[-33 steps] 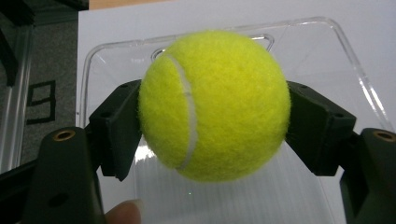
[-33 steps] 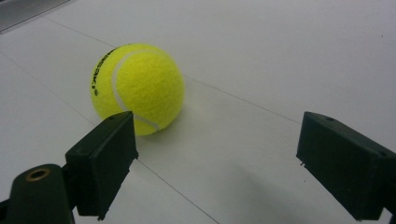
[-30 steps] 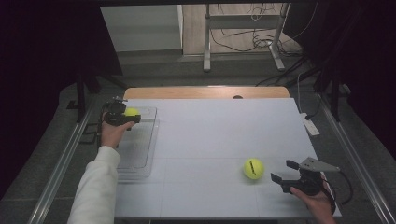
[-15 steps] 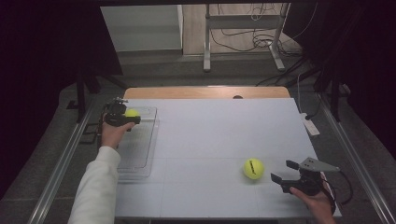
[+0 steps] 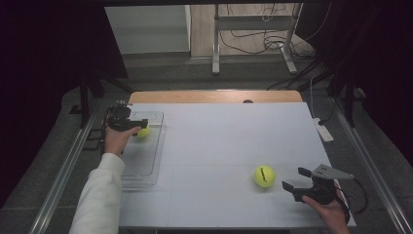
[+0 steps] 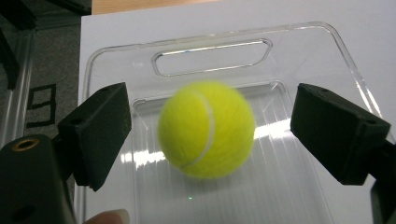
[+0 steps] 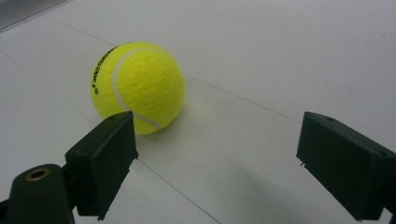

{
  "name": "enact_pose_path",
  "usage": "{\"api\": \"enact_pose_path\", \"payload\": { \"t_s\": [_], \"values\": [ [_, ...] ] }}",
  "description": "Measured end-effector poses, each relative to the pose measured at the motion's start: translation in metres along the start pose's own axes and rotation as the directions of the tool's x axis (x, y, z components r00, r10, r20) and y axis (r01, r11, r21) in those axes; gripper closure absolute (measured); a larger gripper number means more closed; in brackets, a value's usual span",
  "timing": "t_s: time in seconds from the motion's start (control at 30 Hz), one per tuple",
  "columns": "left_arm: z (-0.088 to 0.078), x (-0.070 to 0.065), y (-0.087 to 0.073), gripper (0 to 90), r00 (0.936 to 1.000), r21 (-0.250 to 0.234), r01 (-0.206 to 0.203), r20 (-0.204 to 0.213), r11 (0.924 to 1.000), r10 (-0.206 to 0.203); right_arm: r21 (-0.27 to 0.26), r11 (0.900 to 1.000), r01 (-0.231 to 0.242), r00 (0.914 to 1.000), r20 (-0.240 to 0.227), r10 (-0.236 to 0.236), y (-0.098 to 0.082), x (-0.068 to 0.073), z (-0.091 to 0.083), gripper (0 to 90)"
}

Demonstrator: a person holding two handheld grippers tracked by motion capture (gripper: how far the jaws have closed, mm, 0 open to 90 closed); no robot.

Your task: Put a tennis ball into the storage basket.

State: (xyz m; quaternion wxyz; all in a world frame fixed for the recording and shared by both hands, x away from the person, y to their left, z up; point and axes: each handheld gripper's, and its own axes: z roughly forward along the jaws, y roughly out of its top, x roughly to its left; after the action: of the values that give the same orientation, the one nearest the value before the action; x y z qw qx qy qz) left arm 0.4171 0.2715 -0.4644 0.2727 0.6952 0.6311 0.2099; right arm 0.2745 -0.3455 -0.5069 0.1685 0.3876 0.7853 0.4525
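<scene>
Now, from the high view, little has shifted across the last second: the left gripper (image 5: 127,123) hangs over the clear tray (image 5: 146,165) at the table's left edge, with a tennis ball (image 5: 143,131) at its jaws. That suggests a drop into the tray.

Through the left gripper view, jaws stand apart, the blurred ball (image 6: 206,129) between them, untouched.

Through the right gripper view, jaws gape empty; a second ball (image 7: 138,87) lies just beyond the left jaw.

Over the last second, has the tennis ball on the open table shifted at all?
No. In the high view the tennis ball sits at the same spot on the table, equally left of the right gripper, whose jaws are open.
</scene>
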Motion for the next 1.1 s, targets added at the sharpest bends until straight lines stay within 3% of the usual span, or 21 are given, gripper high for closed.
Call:
{"api": "enact_pose_path", "payload": {
  "t_s": [0.13,0.27,0.63,0.97,1.1],
  "values": [
    [-0.003,0.001,-0.001,12.9,0.9998,-0.013,0.006,0.018,0.9999,-0.006,0.0,1.0,-0.002,1.0,0.001,0.002,0.0,0.0,0.0,12.2],
    [-0.01,0.003,-0.003,13.4,0.9979,-0.047,0.014,0.064,0.9988,-0.011,-0.001,1.0,-0.003,1.0,0.0,0.003,0.0,0.0,0.0,12.2],
    [-0.027,-0.001,-0.012,15.1,0.9904,-0.1,-0.01,0.136,0.995,0.024,-0.004,1.0,-0.002,1.0,0.003,0.002,0.0,0.0,-0.001,12.1],
    [-0.046,-0.013,-0.017,15.5,0.978,-0.167,-0.033,0.198,0.9854,0.066,-0.005,1.0,-0.004,1.0,0.006,0.004,0.0,0.0,-0.002,12.1],
    [-0.054,-0.025,-0.016,15.9,0.9657,-0.197,-0.051,0.24,0.979,0.098,-0.005,1.0,-0.008,0.9999,0.007,0.008,-0.001,0.0,-0.003,12.1]
  ]
}}
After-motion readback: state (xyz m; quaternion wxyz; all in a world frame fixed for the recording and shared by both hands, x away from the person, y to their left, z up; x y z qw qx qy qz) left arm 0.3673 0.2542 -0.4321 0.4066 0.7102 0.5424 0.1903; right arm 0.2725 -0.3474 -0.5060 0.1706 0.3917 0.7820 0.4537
